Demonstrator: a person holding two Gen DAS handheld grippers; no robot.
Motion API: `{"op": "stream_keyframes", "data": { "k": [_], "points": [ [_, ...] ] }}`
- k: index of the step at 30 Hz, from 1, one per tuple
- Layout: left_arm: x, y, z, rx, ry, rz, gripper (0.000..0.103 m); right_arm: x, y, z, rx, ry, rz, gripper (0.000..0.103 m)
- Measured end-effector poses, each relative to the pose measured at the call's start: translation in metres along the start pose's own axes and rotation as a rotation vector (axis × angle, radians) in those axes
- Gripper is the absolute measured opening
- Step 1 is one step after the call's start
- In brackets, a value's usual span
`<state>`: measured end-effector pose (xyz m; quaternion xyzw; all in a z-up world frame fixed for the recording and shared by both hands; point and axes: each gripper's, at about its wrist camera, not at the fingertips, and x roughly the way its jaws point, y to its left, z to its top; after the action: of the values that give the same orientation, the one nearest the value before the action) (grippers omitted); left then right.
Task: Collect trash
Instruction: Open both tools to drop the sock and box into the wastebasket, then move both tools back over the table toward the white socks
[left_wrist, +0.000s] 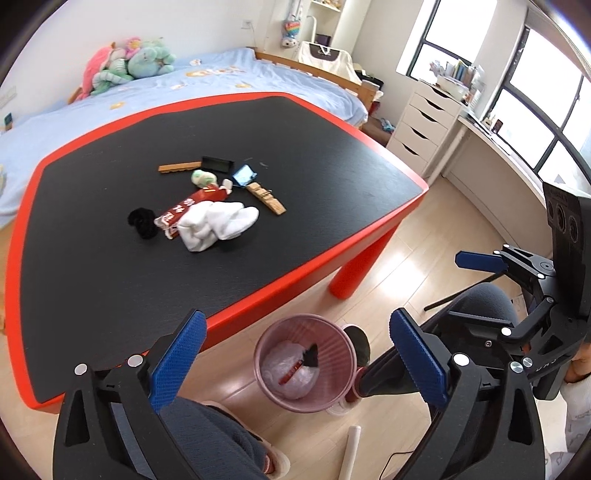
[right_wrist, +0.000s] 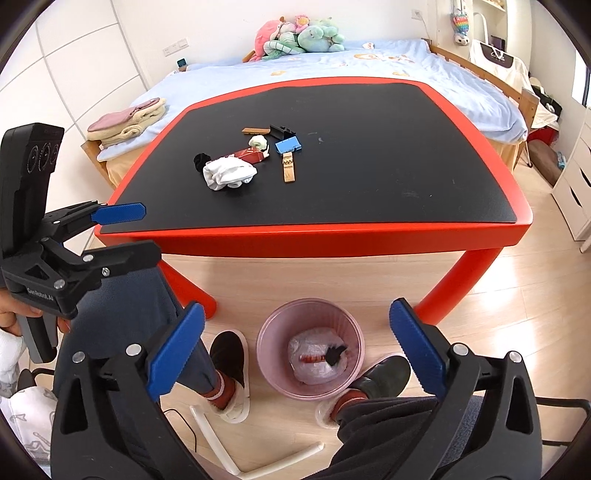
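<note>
One table (right_wrist: 207, 243), one bin (right_wrist: 266, 354), two wooden combs (right_wrist: 289, 168), one sock bundle (right_wrist: 229, 173)

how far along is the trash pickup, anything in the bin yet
Done: the pink bin on the floor already holds a clear plastic bag, a red wrapper and a black scrap. In hand: nothing; the left gripper and right gripper are both open and empty above the bin. Left: the pile on the table, including a red packet, white cloth and crumpled green paper.

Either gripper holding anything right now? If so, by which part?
Nothing is held. Left gripper and right gripper both have jaws open and empty, hanging above the pink trash bin.
</note>
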<state>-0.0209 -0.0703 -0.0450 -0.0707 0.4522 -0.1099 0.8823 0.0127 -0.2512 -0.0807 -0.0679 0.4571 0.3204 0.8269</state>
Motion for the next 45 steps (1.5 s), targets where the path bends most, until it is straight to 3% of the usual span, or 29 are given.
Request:
{"op": "stream_keyframes", "data": {
  "k": [16, 28, 45],
  "points": [
    [-0.006, 0.026, 0.013, -0.05, -0.017, 0.047, 0.095, 0.007, 0.006, 0.013, -0.03, 0.001, 0.005, 0.099],
    [0.011, 0.046, 0.04, -0.05, -0.009, 0.054, 0.095, 0.019, 0.008, 0.067, -0.101, -0.029, -0.004, 0.099],
    [0.063, 0.069, 0.054, -0.013, 0.074, -0.022, 0.095, 0.112, -0.003, 0.138, -0.135, 0.058, 0.011, 0.099]
  ]
}}
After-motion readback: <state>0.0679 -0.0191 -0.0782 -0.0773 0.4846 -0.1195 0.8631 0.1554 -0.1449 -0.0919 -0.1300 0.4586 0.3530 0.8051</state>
